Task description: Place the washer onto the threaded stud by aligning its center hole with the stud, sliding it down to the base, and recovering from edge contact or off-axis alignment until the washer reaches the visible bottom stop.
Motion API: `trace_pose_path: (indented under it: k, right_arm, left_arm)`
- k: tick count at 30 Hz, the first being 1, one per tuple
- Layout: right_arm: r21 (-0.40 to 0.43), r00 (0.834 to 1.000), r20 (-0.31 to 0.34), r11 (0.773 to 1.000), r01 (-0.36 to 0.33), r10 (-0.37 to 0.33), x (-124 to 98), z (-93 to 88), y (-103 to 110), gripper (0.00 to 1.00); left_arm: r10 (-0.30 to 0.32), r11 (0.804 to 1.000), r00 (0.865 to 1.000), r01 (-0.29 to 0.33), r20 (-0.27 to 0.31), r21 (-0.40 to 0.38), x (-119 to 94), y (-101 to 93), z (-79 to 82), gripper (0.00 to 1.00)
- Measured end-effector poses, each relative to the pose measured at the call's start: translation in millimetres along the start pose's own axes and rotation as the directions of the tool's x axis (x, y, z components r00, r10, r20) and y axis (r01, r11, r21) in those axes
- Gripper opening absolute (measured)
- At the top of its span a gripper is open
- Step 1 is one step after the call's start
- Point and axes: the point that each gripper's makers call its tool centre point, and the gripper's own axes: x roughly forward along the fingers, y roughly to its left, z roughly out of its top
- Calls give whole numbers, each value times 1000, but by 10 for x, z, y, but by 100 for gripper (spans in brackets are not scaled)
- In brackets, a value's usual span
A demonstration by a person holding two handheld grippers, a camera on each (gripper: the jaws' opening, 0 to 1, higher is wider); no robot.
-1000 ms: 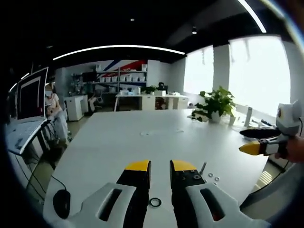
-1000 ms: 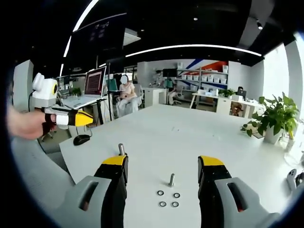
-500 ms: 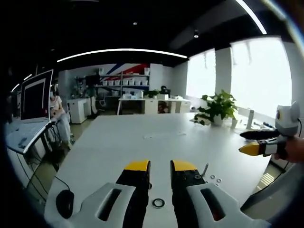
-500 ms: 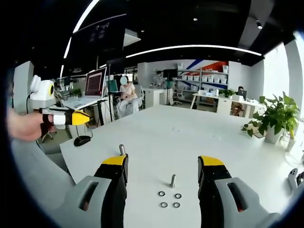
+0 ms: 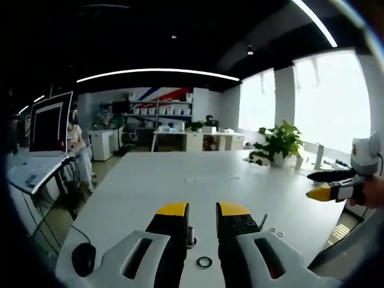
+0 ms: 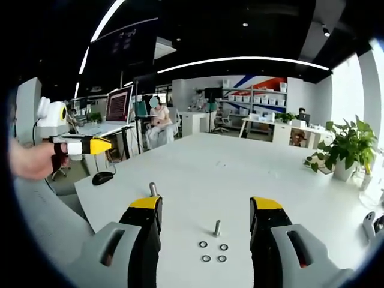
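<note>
My left gripper (image 5: 203, 210) hangs over the white table (image 5: 180, 180), its jaws a narrow gap apart and holding nothing. Between them a threaded stud (image 5: 191, 235) stands upright, with a dark washer (image 5: 204, 262) flat on the table just in front of it. My right gripper (image 6: 206, 204) is wide open and empty above a second stud (image 6: 216, 227) and several small washers (image 6: 213, 252) lying beside it. Further left stands the first stud (image 6: 152, 189). Each gripper also appears in the other's view: the right gripper (image 5: 327, 191) and the left gripper (image 6: 90, 145), the latter held by a hand.
A computer mouse (image 5: 82, 259) with its cable lies near the table's left edge. A potted plant (image 5: 277, 144) stands at the far right of the table. Beyond the left edge are a monitor (image 5: 47, 129) and a seated person. The second stud (image 5: 263, 222) stands right of my left jaws.
The left gripper view has drifted slightly, so the stud between its jaws now shows. The washers and studs lie where they were. The right gripper has barely moved.
</note>
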Motion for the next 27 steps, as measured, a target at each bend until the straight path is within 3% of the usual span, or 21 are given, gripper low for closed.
trace_pose_path:
  k: [9,27]
  right_arm:
    - [6,1000,14,1000,12,-12,-7,29,-43,61]
    - [4,1000,26,1000,17,-17,-10,60,-47,61]
  left_arm:
    - [0,1000,1000,0,11,3,7,-28,35,16]
    - [-24,999,1000,24,-21,33,65,-121,-13,16]
